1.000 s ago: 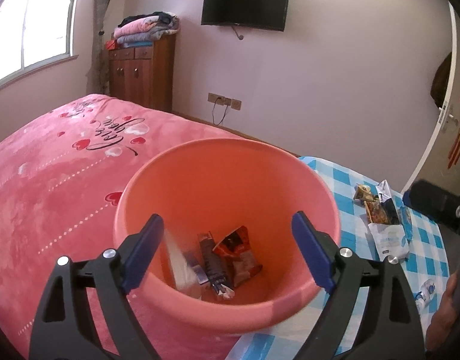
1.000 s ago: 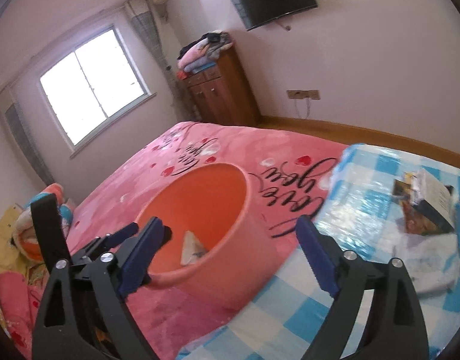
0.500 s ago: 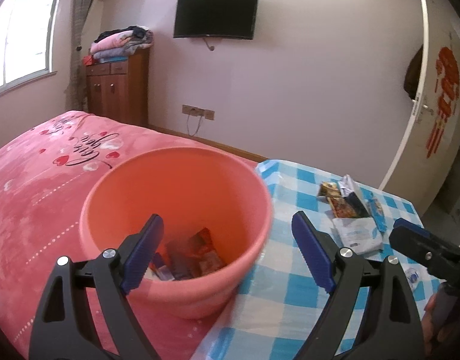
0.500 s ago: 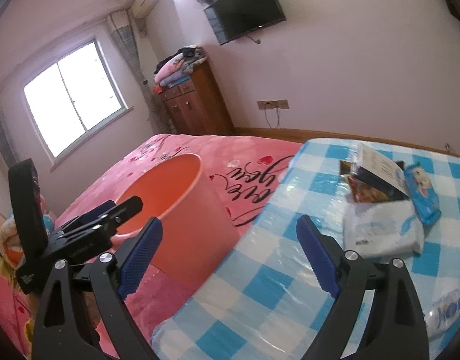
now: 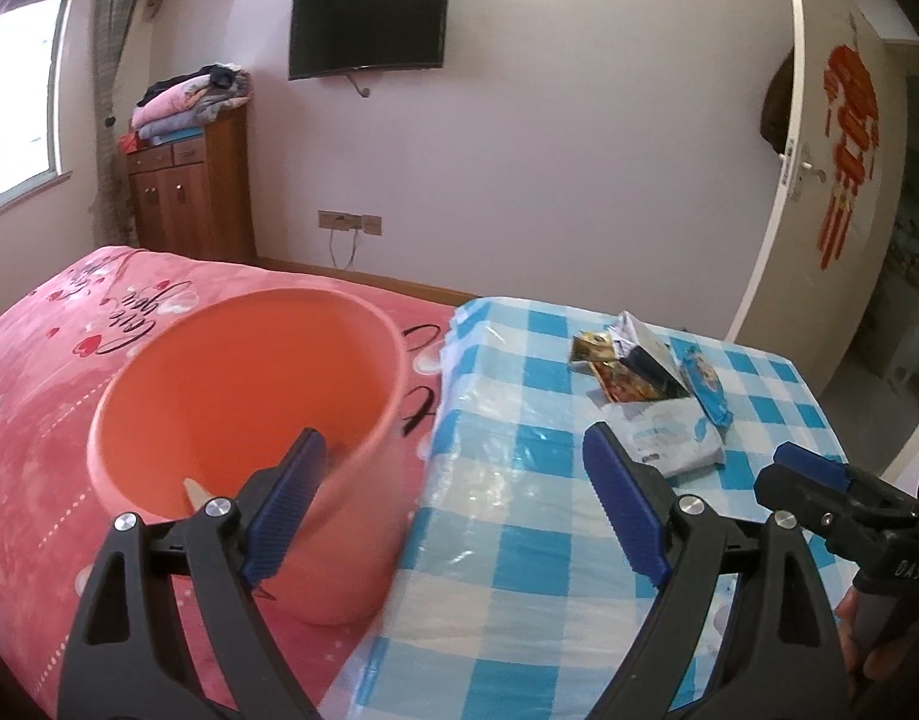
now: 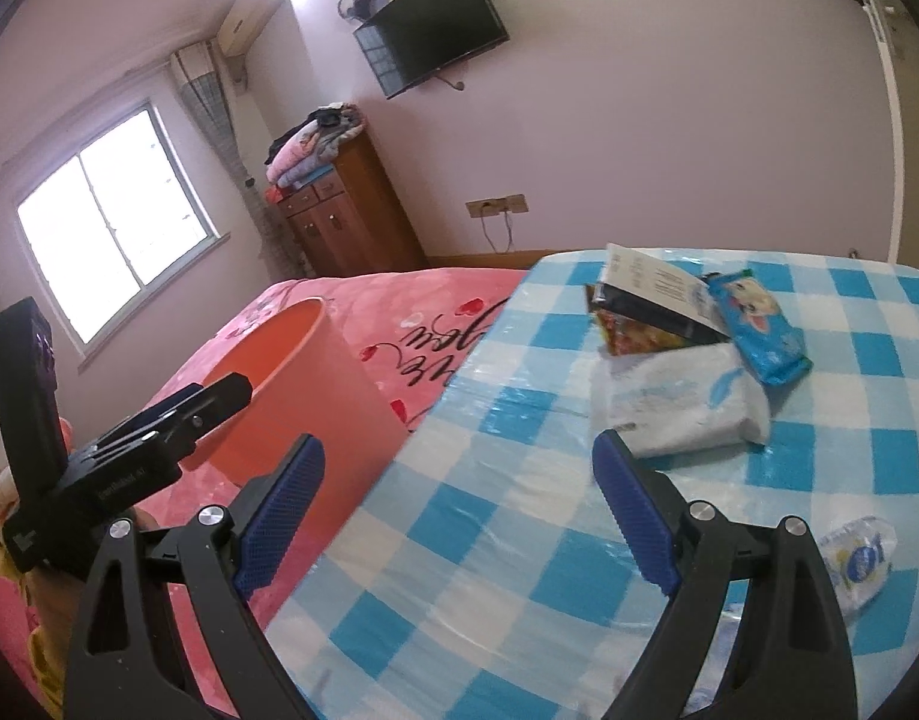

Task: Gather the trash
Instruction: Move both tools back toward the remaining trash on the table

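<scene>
An orange bucket stands on the pink bedspread beside the blue checked table; it also shows in the right wrist view. A pile of trash lies on the table: a white tissue pack, a blue wrapper, a dark box and snack packets. A crushed clear bottle lies near the table's right edge. My left gripper is open and empty between bucket and table. My right gripper is open and empty over the table, short of the pile.
A wooden cabinet with folded blankets stands against the far wall under a wall TV. A window is at the left. A white door stands open at the right. The bed fills the left side.
Both grippers swung right, away from the bucket toward the table. The trash pile has come closer in both views. Both stay open and empty.
</scene>
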